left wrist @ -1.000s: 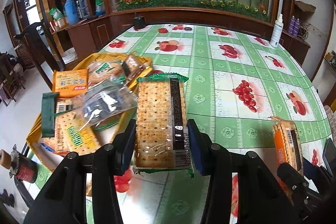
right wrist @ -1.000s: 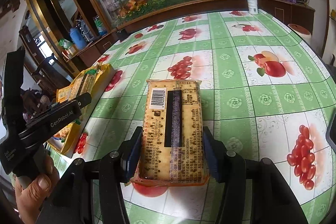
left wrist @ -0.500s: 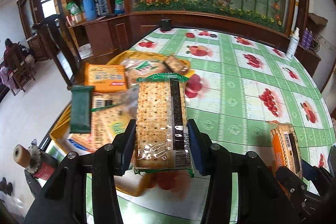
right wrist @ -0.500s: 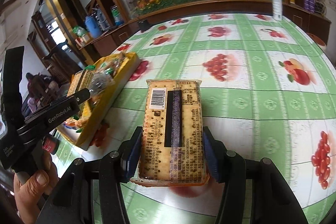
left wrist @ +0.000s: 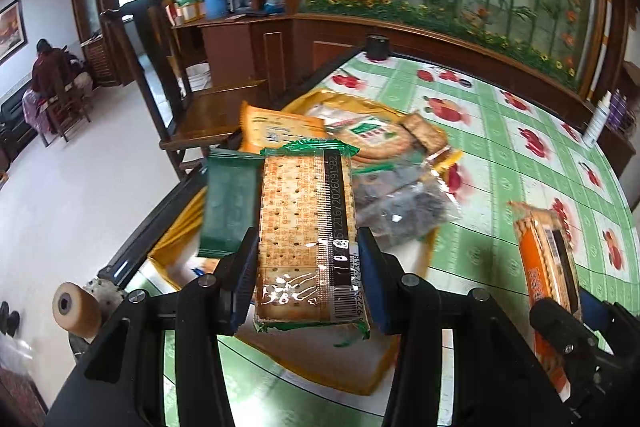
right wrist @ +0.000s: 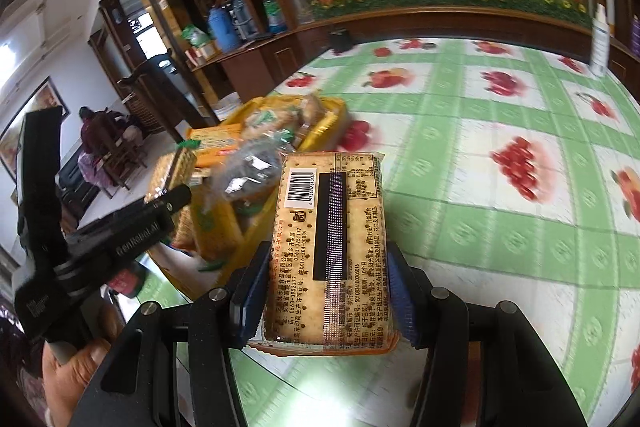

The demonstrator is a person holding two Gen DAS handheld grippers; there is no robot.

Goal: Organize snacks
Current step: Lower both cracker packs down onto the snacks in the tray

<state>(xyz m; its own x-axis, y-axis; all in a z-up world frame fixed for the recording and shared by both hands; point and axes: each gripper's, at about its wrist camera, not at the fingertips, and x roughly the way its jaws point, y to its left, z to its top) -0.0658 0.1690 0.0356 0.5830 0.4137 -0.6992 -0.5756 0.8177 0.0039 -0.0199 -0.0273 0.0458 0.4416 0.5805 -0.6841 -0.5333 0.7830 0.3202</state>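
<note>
My left gripper (left wrist: pixel 307 259) is shut on a green-edged cracker pack (left wrist: pixel 306 227) and holds it over the near end of the yellow tray (left wrist: pixel 320 363). The tray holds several snack packs: an orange pack (left wrist: pixel 276 129), a dark green pack (left wrist: pixel 228 207) and a clear bag of dark snacks (left wrist: pixel 400 203). My right gripper (right wrist: pixel 326 287) is shut on an orange-edged cracker pack (right wrist: pixel 328 247), just right of the yellow tray (right wrist: pixel 256 235); the same pack (left wrist: pixel 546 255) shows at the right of the left wrist view. A hand (right wrist: pixel 76 375) carries the left gripper's handle (right wrist: pixel 100 239).
The table wears a green checked cloth with fruit prints (right wrist: pixel 500 227). A white bottle (right wrist: pixel 600 39) stands at its far right, a small black pot (left wrist: pixel 378 47) at the far edge. A wooden chair (left wrist: pixel 208 107) stands left of the table, beside the tray. A person sits far off at left.
Both grippers have swung left with their cracker packs still held. The left pack now hangs over the tray's near end, and the right pack has come up beside the tray.
</note>
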